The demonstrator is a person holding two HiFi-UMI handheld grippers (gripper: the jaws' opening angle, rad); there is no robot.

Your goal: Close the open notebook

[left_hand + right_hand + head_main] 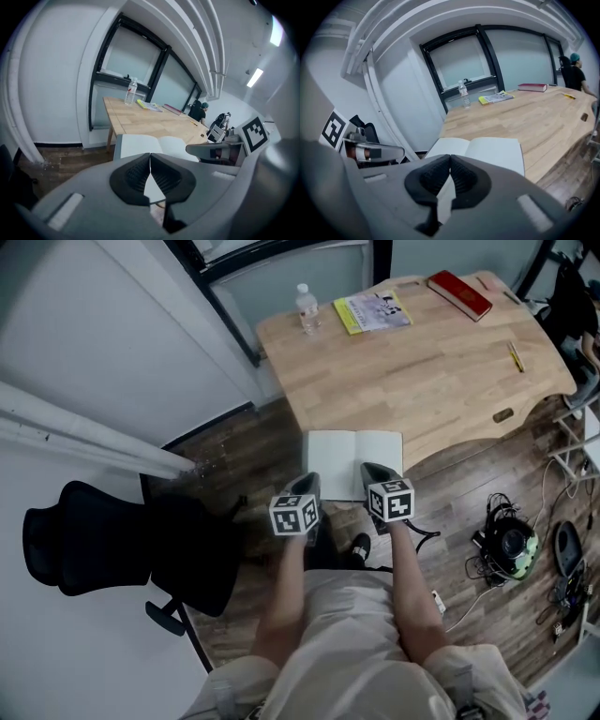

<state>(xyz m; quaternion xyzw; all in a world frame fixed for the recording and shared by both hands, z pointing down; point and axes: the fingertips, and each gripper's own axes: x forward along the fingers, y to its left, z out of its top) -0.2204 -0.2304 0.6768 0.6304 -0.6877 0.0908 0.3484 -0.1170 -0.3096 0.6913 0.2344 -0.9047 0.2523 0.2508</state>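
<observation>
Head view looking steeply down at a pale wooden table (422,381) with a rounded outline and a visible plank grain. An open notebook (354,463) lies flat at the table's near edge, showing two blank white pages with a crease down the middle. Its lower corners are covered by the two grippers, and it hides the table edge beneath it.

The left gripper (309,480) and right gripper (372,470) are smooth grey plastic with ridged black pads. Each carries a cube with square markers. In its own view, each gripper has its jaws pressed together with nothing between them, and the notebook lies just beyond.

Along the far edge stand a clear plastic bottle (307,308), a yellow booklet (372,311) and a red book (459,294). The booklet's print is too small to read.
</observation>
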